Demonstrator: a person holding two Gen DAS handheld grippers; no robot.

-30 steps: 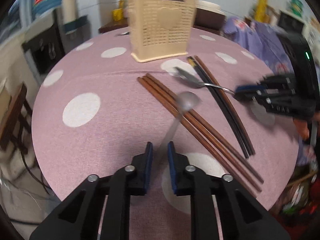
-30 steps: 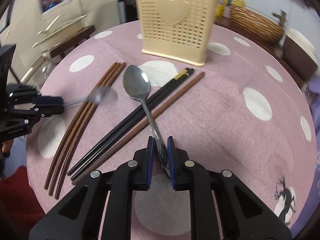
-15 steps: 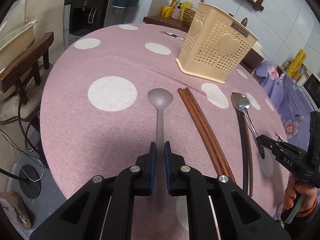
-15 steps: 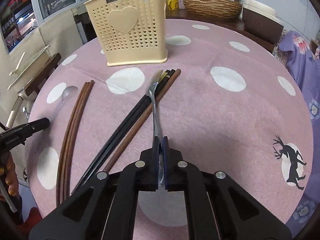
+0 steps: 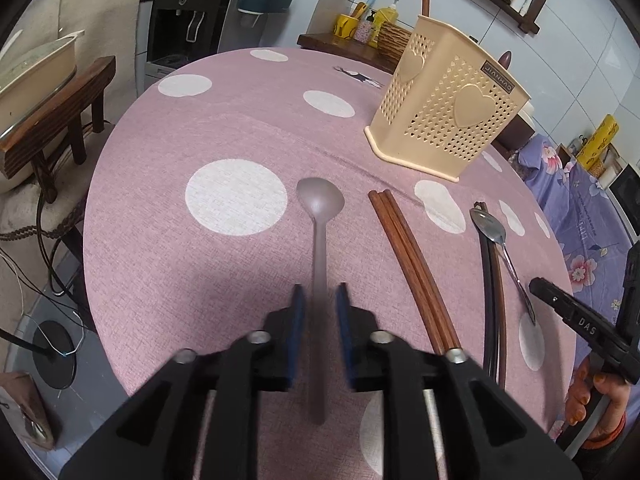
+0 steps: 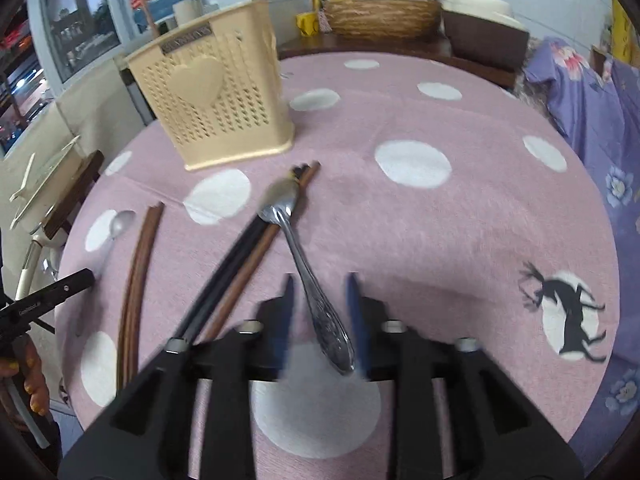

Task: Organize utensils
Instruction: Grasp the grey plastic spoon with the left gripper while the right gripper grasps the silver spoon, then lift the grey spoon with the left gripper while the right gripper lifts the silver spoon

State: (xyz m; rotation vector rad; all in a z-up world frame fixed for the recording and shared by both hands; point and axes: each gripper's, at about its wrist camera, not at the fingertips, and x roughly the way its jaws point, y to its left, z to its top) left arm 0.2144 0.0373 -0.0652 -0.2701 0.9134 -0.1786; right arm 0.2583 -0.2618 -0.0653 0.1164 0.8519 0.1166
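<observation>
Both tongs are opening. The left tongs (image 5: 320, 300) straddle the handle of the grey plastic spoon (image 5: 320, 216) lying flat on the pink spotted desk (image 5: 180, 264), pads clear of it. The right tongs (image 6: 320, 300) straddle the steel spoon (image 6: 308, 276), whose bowl rests on the dark chopsticks (image 6: 240, 252) near the beige holder (image 6: 216, 104).

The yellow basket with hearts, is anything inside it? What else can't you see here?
- Basket: its inside is hidden by its own walls in both views, so that cannot be told.
- Grey spoon: the handle's end blurs out between the left gripper's opening jaws.
- Metal spoon: the bowl is blurred in the right view.
- Chopsticks: near ends are hidden behind the right gripper.
</observation>
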